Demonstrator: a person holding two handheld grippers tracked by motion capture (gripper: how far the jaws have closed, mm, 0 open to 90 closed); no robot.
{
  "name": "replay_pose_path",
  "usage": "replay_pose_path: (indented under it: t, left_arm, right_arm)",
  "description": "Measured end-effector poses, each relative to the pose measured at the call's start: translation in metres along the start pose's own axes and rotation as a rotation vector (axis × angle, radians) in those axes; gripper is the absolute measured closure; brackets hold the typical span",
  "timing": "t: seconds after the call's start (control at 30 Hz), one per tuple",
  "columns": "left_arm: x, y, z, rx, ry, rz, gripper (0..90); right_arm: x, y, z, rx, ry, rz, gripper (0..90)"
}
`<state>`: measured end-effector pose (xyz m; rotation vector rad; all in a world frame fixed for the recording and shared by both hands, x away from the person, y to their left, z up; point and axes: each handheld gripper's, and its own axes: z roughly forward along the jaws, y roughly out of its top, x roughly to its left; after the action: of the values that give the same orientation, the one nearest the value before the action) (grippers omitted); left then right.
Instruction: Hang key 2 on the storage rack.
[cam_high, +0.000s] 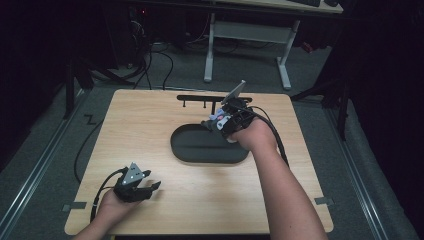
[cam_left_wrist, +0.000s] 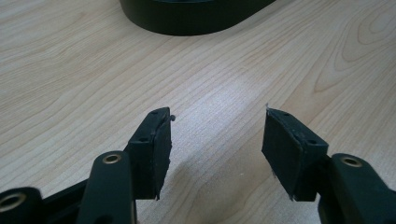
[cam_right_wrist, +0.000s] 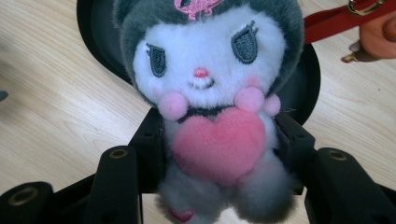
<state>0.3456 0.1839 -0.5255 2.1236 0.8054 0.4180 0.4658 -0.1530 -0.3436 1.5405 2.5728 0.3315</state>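
- Plush toy (cam_right_wrist: 210, 116): white-faced, grey-hooded, pink heart on the chest, pink cheek pom-poms, pink stitched emblem on the hood; pinched at the body between the two black jaws of the right gripper (cam_right_wrist: 219, 140).
- Seen in the high view as a pale patch (cam_high: 216, 120) at the front of the right gripper (cam_high: 220, 122), held over the far end of the black oval tray (cam_high: 200, 152), clear of its floor (height above the tray hard to judge).
- Faces the camera of the right gripper view, upright, head above the jaws, feet hanging below them.
- Pads pressing into the toy's flanks from either side, fur bulging around them.
- Red strap (cam_right_wrist: 336, 21) with a gold clasp at upper right of the right gripper view, beside a fingertip; link between strap and toy not clear.
- Right hand (cam_high: 252, 135) wrapped round the gripper body, forearm reaching in from the bottom edge, cable trailing toward the near right.
- Left gripper (cam_high: 150, 189) resting low at the near left of the wooden table (cam_high: 150, 125), well apart from the tray, grey three-cornered plate on top.
- Left jaws spread wide with bare tabletop between the pads (cam_left_wrist: 156, 154) (nothing pinched); tray wall (cam_left_wrist: 196, 18) visible ahead at the top of the left gripper view.
- Black rack (cam_high: 205, 98) with short pegs at the far edge of the table, just beyond the tray.
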Motion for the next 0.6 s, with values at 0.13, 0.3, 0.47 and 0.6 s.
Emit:
replay_pose_path:
  t: [0.13,0.3,0.47,0.6]
  left_arm:
    - [0.0,-0.001,0.0,0.002,0.0,-0.002,42.6]
    - [0.001,-0.001,0.0,0.003,-0.003,-0.004,42.6]
    - [0.001,-0.001,0.0,0.001,-0.004,-0.006,42.6]
    - [0.001,-0.001,0.0,0.005,-0.007,-0.003,42.6]
  right_arm:
    - [0.003,0.004,0.001,0.002,-0.005,0.006,48.0]
    - [0.005,0.01,0.001,-0.006,-0.005,-0.014,47.9]
    - [0.007,0.013,0.003,0.0,-0.013,-0.012,48.0]
    - [0.008,0.014,0.001,-0.002,-0.016,-0.018,47.9]
